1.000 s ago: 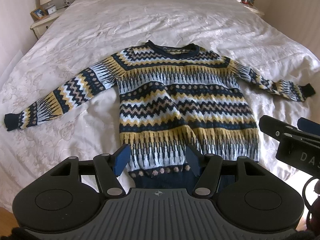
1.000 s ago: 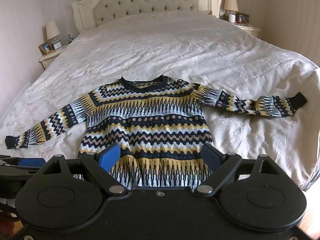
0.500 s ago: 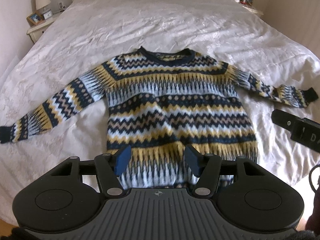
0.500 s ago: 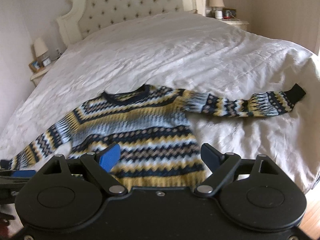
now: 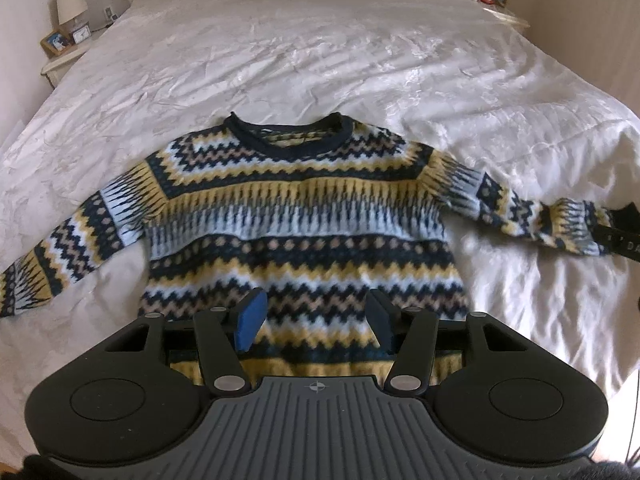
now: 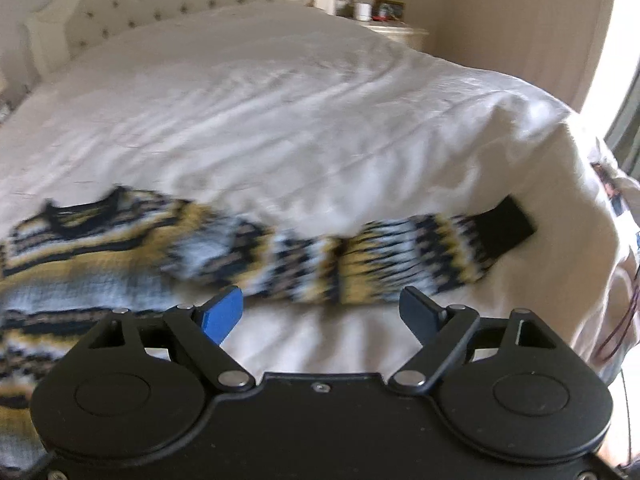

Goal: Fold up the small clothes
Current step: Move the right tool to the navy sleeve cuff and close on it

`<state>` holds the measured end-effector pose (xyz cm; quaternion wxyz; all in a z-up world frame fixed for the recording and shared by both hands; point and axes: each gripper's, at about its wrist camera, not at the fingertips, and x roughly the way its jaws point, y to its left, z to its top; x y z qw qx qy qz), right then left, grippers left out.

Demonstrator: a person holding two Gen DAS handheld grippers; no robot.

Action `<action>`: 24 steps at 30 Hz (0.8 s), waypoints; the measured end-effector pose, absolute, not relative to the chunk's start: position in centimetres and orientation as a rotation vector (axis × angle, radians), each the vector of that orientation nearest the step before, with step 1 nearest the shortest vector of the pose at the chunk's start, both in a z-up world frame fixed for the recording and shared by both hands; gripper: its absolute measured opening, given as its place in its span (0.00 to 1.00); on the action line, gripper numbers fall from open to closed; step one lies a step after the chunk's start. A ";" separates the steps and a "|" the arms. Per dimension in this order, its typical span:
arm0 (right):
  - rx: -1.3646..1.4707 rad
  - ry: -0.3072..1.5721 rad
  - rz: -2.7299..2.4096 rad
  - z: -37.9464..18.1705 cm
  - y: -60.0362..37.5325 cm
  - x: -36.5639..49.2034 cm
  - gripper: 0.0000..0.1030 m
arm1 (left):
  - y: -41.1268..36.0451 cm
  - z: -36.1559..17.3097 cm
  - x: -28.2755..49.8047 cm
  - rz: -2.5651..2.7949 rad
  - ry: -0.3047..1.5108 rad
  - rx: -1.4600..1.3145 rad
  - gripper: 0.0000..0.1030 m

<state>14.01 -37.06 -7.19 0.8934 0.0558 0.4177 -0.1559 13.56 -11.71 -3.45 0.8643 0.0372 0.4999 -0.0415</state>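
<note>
Item: patterned sweater (image 5: 304, 224), laid flat and unfolded at the centre of the left-wrist frame on a white bedspread (image 5: 320, 60); the left gripper (image 5: 316, 316) was held over its lower body, fingers apart and empty. At the lower centre of the blurred right-wrist frame, the right gripper (image 6: 322, 312), likewise parted and empty, was aimed at the right sleeve (image 6: 360, 256). Risk judged: the cuff (image 6: 508, 228) lay near the bed's right edge and could be dragged off, though ample open bedspread was noted above the collar.
</note>
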 end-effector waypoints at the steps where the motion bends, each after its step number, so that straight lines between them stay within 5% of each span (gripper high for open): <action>1: 0.117 0.876 -0.334 -7.6 -38.5 14.5 0.80 | -12.2 -3.5 13.9 -0.077 1.052 0.076 0.52; 24: 0.144 1.093 -0.414 -14.0 -59.9 23.2 0.70 | -18.2 -4.9 19.4 0.054 1.154 0.062 0.52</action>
